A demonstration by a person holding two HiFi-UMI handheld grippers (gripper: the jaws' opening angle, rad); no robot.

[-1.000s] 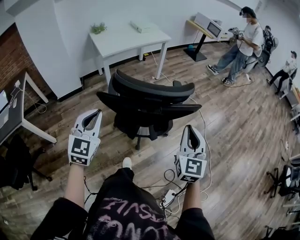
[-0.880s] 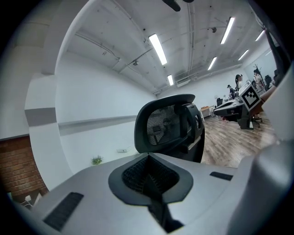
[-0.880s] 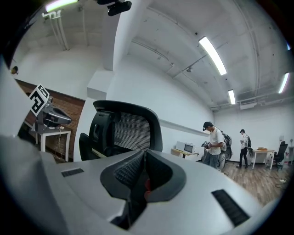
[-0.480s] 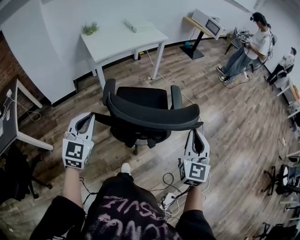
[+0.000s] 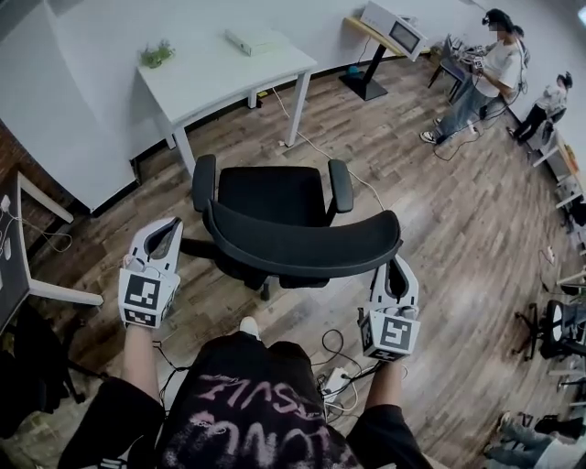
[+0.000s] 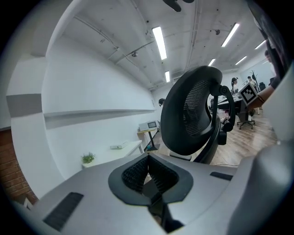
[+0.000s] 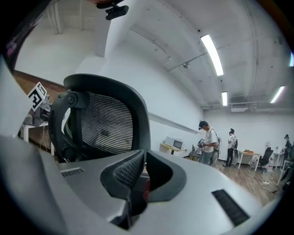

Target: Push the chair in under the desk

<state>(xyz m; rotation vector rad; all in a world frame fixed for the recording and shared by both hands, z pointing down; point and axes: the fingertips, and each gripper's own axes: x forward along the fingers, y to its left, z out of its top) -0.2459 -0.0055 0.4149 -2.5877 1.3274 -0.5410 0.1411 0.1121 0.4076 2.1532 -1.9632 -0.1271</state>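
The black office chair (image 5: 275,197) stands on the wood floor, its seat facing the white desk (image 5: 220,64) a little beyond it. Its curved backrest (image 5: 302,249) is nearest me, between my grippers. My left gripper (image 5: 168,226) is shut and empty, just left of the backrest's left end. My right gripper (image 5: 396,265) is shut and empty, its tip at the backrest's right end; contact is unclear. In the left gripper view the mesh backrest (image 6: 193,114) rises right of the shut jaws. In the right gripper view the backrest (image 7: 105,121) fills the left.
A small plant (image 5: 153,53) and a white box (image 5: 252,39) sit on the desk. Cables and a power strip (image 5: 334,380) lie by my feet. Another desk (image 5: 41,240) stands at left. People (image 5: 481,64), a stand with a microwave (image 5: 385,23) and chairs (image 5: 558,330) are at right.
The chair has turned so its seat faces the desk and its backrest now lies across between my grippers. The right gripper has moved out to the backrest's right end.
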